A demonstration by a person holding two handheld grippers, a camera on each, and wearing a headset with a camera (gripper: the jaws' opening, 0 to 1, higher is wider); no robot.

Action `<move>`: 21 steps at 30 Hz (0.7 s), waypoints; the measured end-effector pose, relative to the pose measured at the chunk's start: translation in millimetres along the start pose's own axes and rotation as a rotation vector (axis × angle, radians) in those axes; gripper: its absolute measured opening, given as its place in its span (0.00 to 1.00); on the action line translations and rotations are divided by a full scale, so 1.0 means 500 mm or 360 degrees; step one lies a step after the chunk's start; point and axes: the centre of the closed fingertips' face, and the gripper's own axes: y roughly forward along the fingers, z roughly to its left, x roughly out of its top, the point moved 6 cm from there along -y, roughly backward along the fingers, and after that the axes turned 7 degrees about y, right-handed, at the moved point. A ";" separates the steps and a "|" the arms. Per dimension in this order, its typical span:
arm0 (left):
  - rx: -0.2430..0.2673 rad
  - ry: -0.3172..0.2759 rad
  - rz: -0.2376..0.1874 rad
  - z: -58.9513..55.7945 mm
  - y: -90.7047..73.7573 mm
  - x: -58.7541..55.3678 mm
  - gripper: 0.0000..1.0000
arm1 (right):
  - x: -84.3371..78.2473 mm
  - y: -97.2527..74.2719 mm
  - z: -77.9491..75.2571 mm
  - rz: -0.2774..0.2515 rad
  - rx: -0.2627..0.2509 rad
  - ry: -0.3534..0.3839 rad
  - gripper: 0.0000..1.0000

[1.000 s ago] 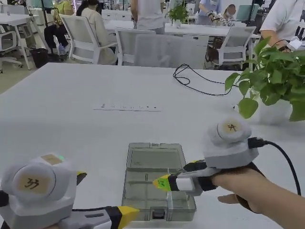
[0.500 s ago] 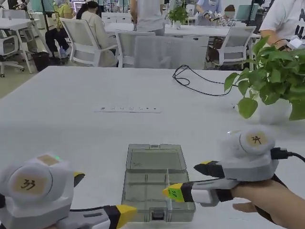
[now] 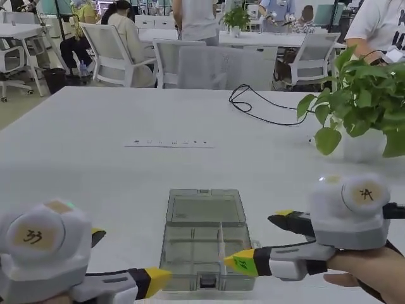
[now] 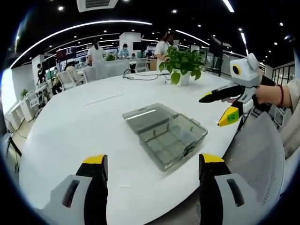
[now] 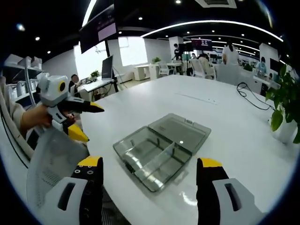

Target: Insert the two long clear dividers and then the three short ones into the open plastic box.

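The white table (image 3: 95,158) bears the open plastic box (image 3: 205,209) near its front edge, lid laid back flat and tray toward the person. Such a light box so close to the edge would likely skate or tip off if a jaw catches its wall. The left gripper (image 3: 126,258) sits low at the box's front left corner, level and pointing inward. The right gripper (image 3: 256,241) comes in from the right, held in a hand, with its nearer jaw over the tray's right side. Both have their jaws spread wide and hold nothing. Clear dividers (image 5: 161,157) already stand crossed inside the tray. How many cannot be told, and a careless jaw could knock them loose. A thin pale strip (image 3: 168,144) lies well apart, farther up the table. Whether it is a divider cannot be told.
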 end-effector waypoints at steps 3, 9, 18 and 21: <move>0.0011 0.0007 0.0027 0.005 -0.001 -0.004 0.78 | -0.006 -0.004 0.003 -0.0006 0.0003 -0.0029 0.83; 0.0032 0.0036 0.0141 0.026 0.004 -0.015 0.75 | -0.012 -0.010 0.009 -0.0017 0.0017 -0.0038 0.84; 0.0034 0.0062 0.0261 0.056 0.030 -0.039 0.71 | -0.029 -0.018 0.017 0.0008 0.0017 -0.0100 0.84; 0.0028 0.0062 0.0299 0.066 0.040 -0.049 0.67 | -0.035 -0.021 0.019 0.0024 0.0007 -0.0121 0.84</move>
